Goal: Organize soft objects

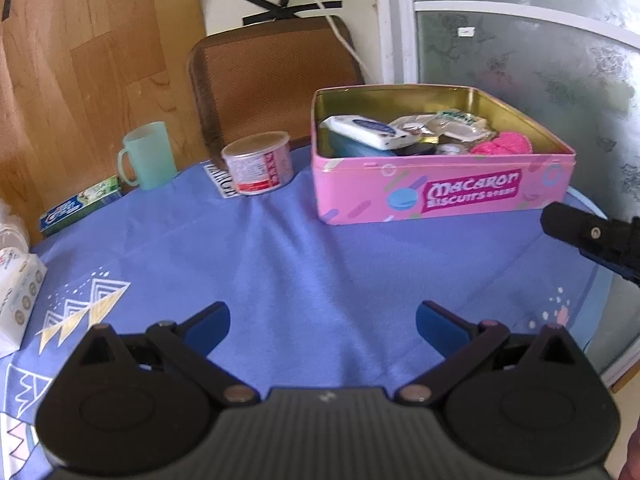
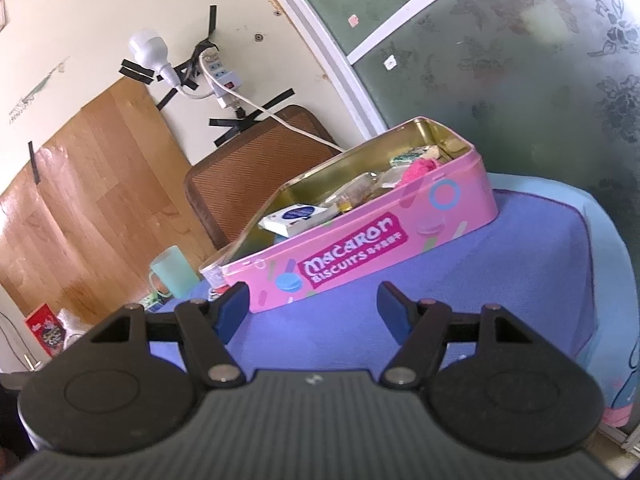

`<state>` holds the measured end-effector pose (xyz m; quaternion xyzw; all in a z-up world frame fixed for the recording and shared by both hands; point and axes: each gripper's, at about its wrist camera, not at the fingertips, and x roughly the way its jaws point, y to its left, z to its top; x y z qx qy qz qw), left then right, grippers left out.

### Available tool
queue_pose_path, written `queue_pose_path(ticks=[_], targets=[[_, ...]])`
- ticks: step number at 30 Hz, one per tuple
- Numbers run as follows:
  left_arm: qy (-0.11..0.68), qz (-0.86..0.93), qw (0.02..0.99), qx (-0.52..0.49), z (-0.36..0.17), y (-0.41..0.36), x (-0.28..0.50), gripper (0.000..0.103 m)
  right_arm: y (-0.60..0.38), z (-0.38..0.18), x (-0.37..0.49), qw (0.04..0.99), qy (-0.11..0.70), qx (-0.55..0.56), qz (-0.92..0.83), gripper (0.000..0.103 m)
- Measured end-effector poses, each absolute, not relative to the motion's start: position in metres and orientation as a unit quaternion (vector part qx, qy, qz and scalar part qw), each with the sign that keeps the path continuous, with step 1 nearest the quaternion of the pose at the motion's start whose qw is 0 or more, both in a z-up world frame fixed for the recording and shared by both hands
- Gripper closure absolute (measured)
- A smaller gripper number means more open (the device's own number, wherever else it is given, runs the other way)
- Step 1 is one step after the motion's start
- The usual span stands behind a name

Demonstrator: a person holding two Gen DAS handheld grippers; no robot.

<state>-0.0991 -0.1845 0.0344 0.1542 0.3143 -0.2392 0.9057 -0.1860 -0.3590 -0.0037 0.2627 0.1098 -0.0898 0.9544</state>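
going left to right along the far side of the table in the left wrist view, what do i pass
toothpaste box → green mug → round tin can → pink biscuit tin, open and holding a white pack and something pink and fluffy → right gripper's fingertip at the frame edge

Both wrist views low over table, facing shared pink tin (image 1: 440, 196) nearby

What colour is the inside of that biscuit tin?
Shiny gold inside the biscuit tin, pink outside; the left wrist view shows it best.
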Motion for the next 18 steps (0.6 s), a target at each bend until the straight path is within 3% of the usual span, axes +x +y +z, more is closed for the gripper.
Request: queue_pose_path(ticks=[18], targets=[[0.312, -0.241, 0.906, 0.153, 0.0336, -0.1849, -0.0986, 0.000, -0.3631, -0.0075, -0.1893, 0.956, 0.109, 0.255, -0.097, 0.031]])
